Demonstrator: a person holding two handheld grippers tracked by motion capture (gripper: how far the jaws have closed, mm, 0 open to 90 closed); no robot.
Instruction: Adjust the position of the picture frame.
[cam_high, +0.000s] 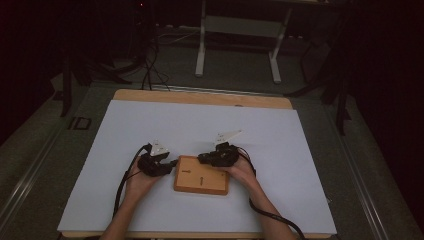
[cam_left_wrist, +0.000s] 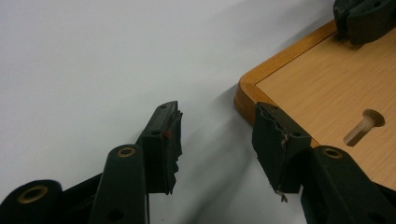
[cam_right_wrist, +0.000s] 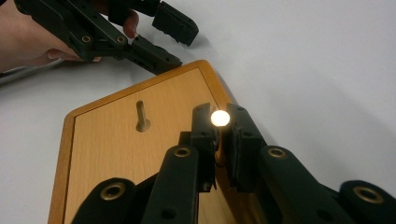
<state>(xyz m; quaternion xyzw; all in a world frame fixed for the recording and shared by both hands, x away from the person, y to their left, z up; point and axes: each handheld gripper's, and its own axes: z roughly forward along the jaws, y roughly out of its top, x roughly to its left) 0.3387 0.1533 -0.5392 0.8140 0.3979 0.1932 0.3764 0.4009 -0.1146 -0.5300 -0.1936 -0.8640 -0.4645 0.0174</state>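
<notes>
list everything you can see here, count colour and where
wooden board: 1, light brown, middle of the table between the two grippers, with two peg-shaped recesses in its top
peg: 1, pale with a bright round end, clamped in the right gripper above the board
white sheet: 1, white, covering the tabletop
table: 1, wooden edge showing at the far side
metal frame: 1, pale grey, on the floor beyond the table
left gripper: 1, black, open at the board's corner
right gripper: 1, black, shut on the peg

Wooden board (cam_high: 201, 175) on table (cam_high: 125, 130), between grippers.
</notes>
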